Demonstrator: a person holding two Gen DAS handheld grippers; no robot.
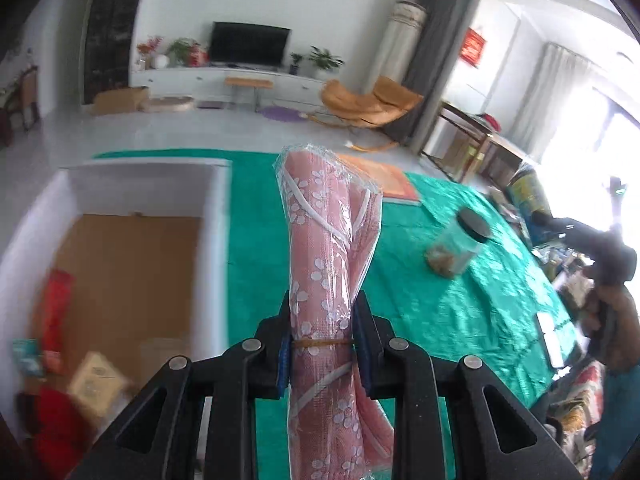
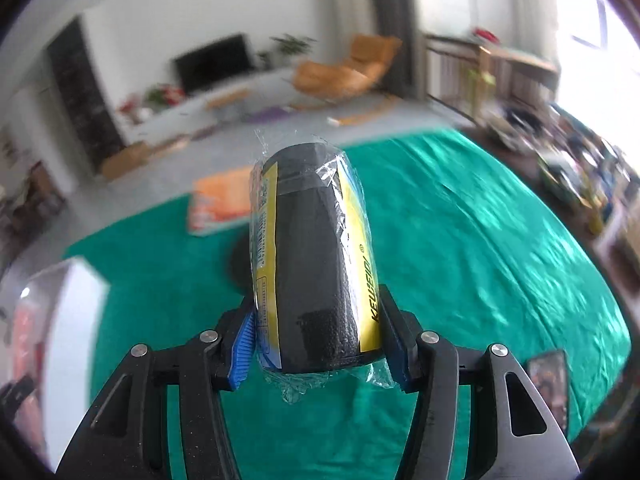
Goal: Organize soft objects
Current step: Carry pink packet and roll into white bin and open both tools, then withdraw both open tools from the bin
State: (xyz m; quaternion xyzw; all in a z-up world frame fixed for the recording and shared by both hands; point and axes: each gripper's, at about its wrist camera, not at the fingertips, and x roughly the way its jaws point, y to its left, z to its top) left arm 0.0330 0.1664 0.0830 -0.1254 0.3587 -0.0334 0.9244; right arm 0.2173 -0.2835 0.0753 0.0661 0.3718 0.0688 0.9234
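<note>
Closest in, the left gripper (image 1: 322,344) has its two black fingers pinched tight on a pink rolled mat (image 1: 328,264), the blue pads pressing into its sides right where a thin rubber band (image 1: 322,343) circles it. The roll is pink with small white blossoms and white edging, sealed in clear crinkly plastic, and it stands nearly upright in the grip, held up over the green tablecloth (image 1: 460,300) with its top end flared a little.

Off to the left sits an open white box (image 1: 216,240) with a brown cardboard floor; blurred red items and a tan packet (image 1: 94,380) lie in its near corner. Right of the roll, a clear jar (image 1: 458,246) with a black lid lies tilted on the cloth, something brownish inside. Beyond the roll an orange flat pack (image 1: 384,180) rests at the cloth's far edge. The far right is cluttered and washed out by window glare.

The right gripper (image 2: 318,340) is likewise clamped, its fingers squeezing a black roll (image 2: 316,264) from both sides. This one is dark and pebbled, with a yellow printed label band and loose clear wrap bunched at both ends, and it is also held clear above the cloth. It hides most of a dark round shape on the cloth behind it. The white box's corner shows at the left edge, and a dark flat rectangular object (image 2: 548,384) lies at the cloth's right.
</note>
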